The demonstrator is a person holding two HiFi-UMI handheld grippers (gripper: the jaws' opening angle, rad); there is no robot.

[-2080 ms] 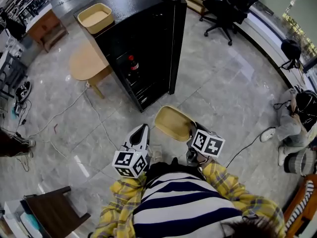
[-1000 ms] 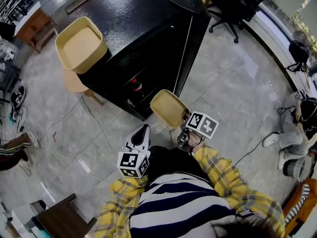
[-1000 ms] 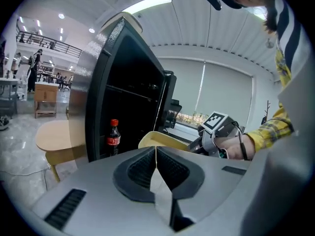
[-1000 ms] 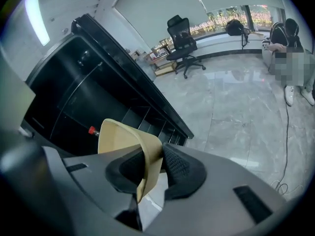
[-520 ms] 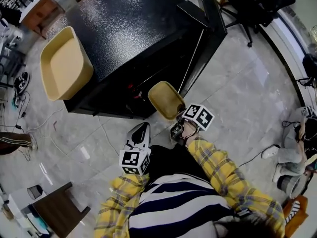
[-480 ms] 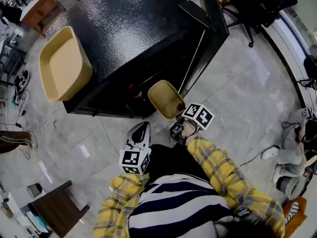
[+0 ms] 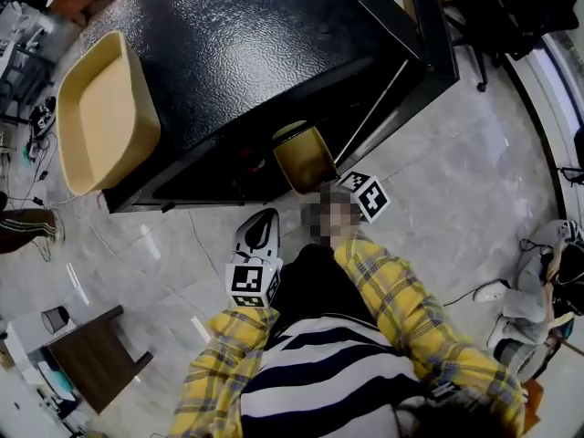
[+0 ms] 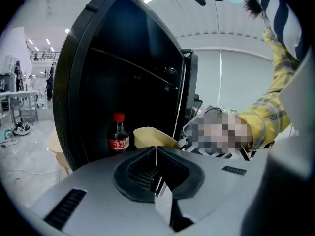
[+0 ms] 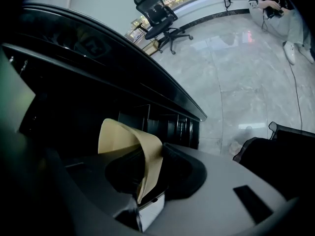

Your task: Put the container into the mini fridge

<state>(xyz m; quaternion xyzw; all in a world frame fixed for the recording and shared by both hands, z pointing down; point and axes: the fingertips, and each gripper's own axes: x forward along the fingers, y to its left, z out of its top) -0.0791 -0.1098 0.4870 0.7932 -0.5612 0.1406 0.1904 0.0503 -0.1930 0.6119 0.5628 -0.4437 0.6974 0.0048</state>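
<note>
A tan plastic container [image 7: 304, 158] hangs at the mouth of the open black mini fridge [image 7: 255, 53], its far end just under the fridge's top edge. My right gripper [image 7: 321, 188] is shut on the container's near rim. In the right gripper view the container [image 9: 129, 140] tilts up from the jaws into the dark fridge interior. My left gripper [image 7: 258, 235] is low and to the left of it, shut and holding nothing. In the left gripper view its jaws [image 8: 156, 154] point at the fridge, where a red-capped bottle [image 8: 118, 134] stands beside the container [image 8: 150, 137].
A second, larger tan container [image 7: 96, 108] lies on the fridge's top at the left. The fridge door [image 7: 411, 44] stands open to the right. An office chair [image 7: 520, 7] is beyond it. A dark stool [image 7: 91, 363] and cables lie at the left; a person [image 7: 547, 281] sits on the floor at the right.
The view has closed in on the fridge. My right gripper has carried the container forward from above the floor to the fridge's opening. The left gripper stays low and shut.
</note>
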